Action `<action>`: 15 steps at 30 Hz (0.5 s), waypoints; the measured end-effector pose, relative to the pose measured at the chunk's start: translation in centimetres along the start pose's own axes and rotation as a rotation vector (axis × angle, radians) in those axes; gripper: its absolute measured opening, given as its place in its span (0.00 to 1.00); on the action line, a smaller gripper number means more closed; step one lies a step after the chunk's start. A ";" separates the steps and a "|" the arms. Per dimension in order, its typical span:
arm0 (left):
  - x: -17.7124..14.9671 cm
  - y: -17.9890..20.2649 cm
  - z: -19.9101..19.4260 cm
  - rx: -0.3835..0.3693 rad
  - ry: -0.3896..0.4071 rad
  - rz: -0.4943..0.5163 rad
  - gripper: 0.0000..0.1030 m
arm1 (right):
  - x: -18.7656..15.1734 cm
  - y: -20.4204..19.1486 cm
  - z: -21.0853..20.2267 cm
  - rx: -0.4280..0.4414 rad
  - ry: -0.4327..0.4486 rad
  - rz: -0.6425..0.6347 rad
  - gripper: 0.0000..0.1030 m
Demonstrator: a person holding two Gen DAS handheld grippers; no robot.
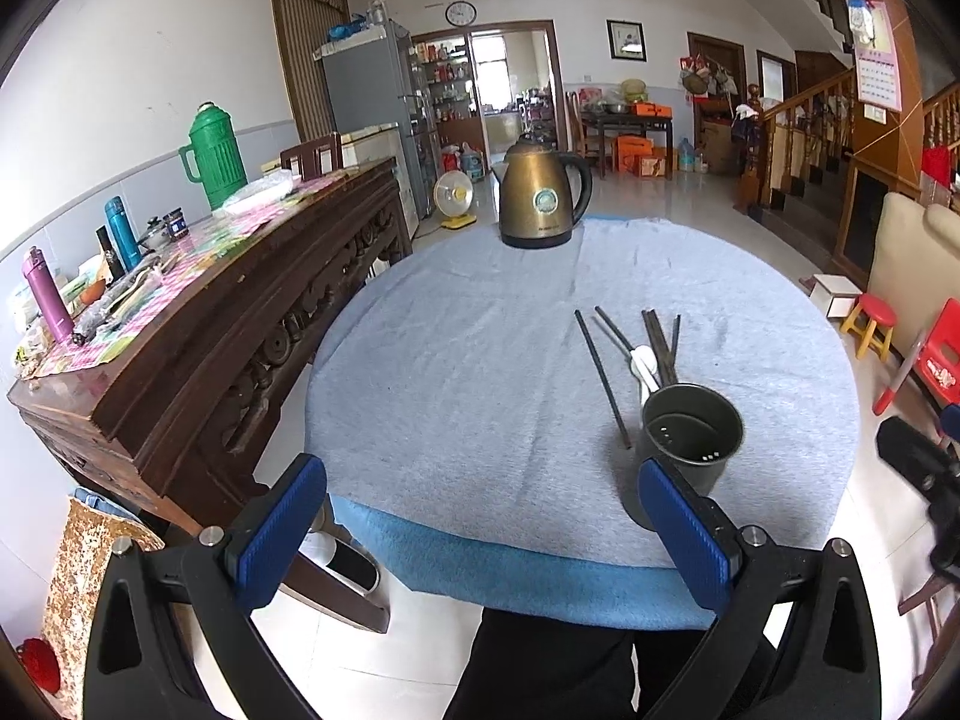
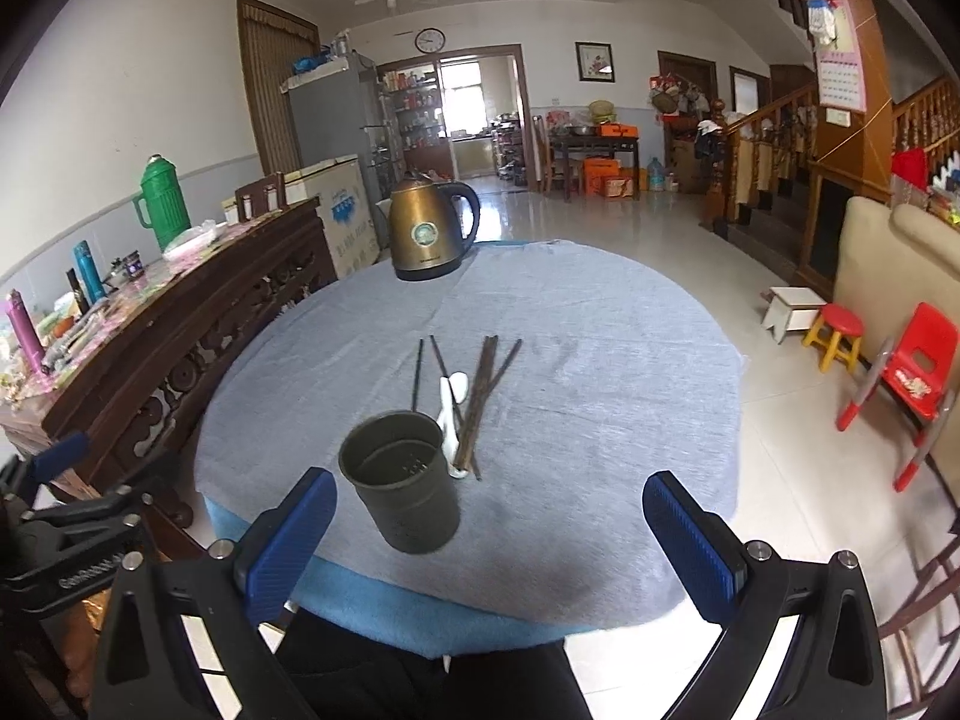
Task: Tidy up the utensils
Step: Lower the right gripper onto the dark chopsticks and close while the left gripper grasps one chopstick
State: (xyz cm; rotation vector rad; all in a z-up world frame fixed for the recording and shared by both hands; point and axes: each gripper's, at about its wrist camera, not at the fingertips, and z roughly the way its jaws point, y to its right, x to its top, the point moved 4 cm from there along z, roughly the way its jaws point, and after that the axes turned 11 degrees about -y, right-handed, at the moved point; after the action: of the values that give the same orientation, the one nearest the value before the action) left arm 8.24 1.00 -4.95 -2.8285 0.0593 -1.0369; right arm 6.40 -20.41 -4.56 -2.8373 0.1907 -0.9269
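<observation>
The task looks to be at its very start: the chopsticks (image 2: pixel 480 396) and the white spoon (image 2: pixel 451 405) lie loose on the grey tablecloth (image 2: pixel 600 420), just behind the empty metal cup (image 2: pixel 399 483), which stands upright. The left gripper (image 1: pixel 480 531) and the right gripper (image 2: pixel 489 540) hover near the table edge, both spread wide and holding nothing. The next move probably calls for one gripper to descend on a single chopstick, pinch it, and drop it in the cup.

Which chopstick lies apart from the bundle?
The dark chopstick farthest left, lying alone on the cloth beside the cup; the others cluster by the white spoon.
</observation>
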 end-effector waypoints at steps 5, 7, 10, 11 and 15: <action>1.7 -0.5 3.3 -0.011 -0.047 -0.001 1.00 | 2.6 1.2 3.0 0.068 -0.024 0.035 1.00; 2.8 -0.8 5.3 -0.044 -0.087 0.000 1.00 | 3.9 2.1 4.8 0.097 -0.046 0.060 1.00; 4.3 -1.6 7.9 -0.067 -0.127 -0.006 1.00 | 6.0 3.4 7.8 0.107 -0.079 0.092 1.00; 5.1 -2.0 9.3 -0.080 -0.160 -0.014 1.00 | 6.7 3.8 8.9 0.116 -0.092 0.099 1.00; 7.7 -2.9 14.1 -0.128 -0.242 -0.071 0.98 | 9.5 5.3 13.8 0.145 -0.145 0.147 0.96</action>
State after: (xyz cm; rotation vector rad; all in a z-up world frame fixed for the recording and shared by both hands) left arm 23.17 4.74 -10.28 -3.0706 0.0016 -0.7188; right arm 21.81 -25.73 -11.09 -2.7002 0.2972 -0.6745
